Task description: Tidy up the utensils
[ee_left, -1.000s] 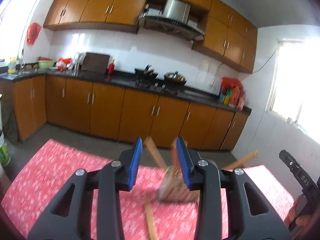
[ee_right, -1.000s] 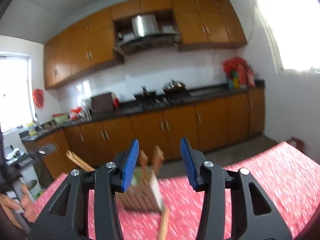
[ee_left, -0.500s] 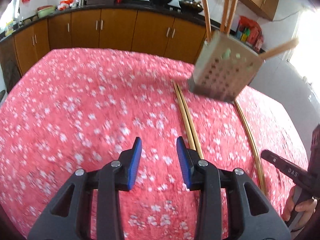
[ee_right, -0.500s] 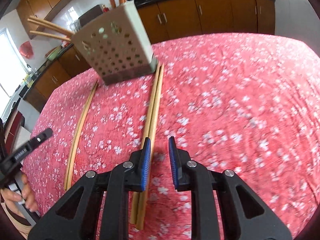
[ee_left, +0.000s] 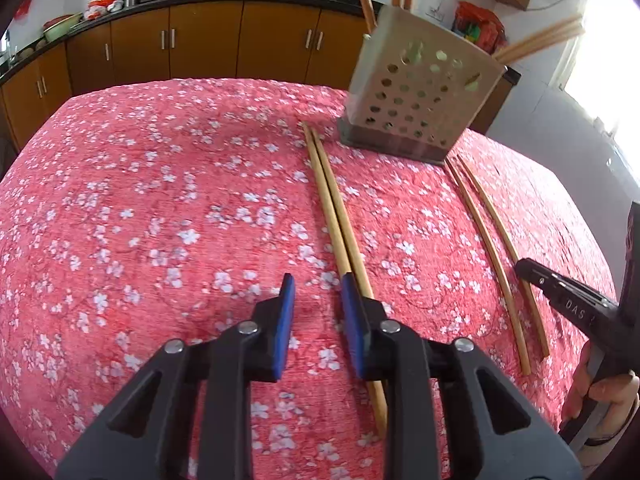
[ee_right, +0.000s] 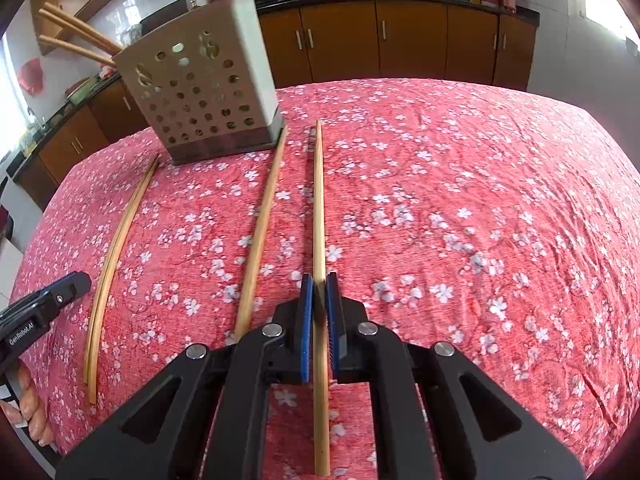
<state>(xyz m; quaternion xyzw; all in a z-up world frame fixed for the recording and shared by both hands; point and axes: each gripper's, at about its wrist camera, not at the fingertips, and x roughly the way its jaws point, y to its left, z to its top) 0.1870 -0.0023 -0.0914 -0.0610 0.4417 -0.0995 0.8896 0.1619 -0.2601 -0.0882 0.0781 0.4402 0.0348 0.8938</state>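
Observation:
A perforated metal holder (ee_left: 420, 96) (ee_right: 204, 92) stands at the far side of the table with several chopsticks in it. My left gripper (ee_left: 318, 296) hovers low over the cloth, its jaws closing with nothing between them. A pair of chopsticks (ee_left: 334, 216) runs just past its right finger. My right gripper (ee_right: 319, 280) is shut on a single chopstick (ee_right: 319, 200) that points toward the holder. Its partner chopstick (ee_right: 260, 220) lies slightly to the left. The left wrist view shows these two (ee_left: 488, 240) at the right, with the right gripper (ee_left: 532, 274) at them.
A red floral tablecloth (ee_left: 140, 220) (ee_right: 480, 200) covers the table. Brown kitchen cabinets (ee_left: 200, 40) and a dark counter stand behind it. The left-hand chopstick pair (ee_right: 116, 248) lies near the left gripper (ee_right: 60, 292). A hand (ee_left: 600, 396) holds the right gripper.
Both grippers tipped down from facing the cabinets to just above the cloth. The right jaws shut on one chopstick and drew it away from its partner. The left jaws narrowed.

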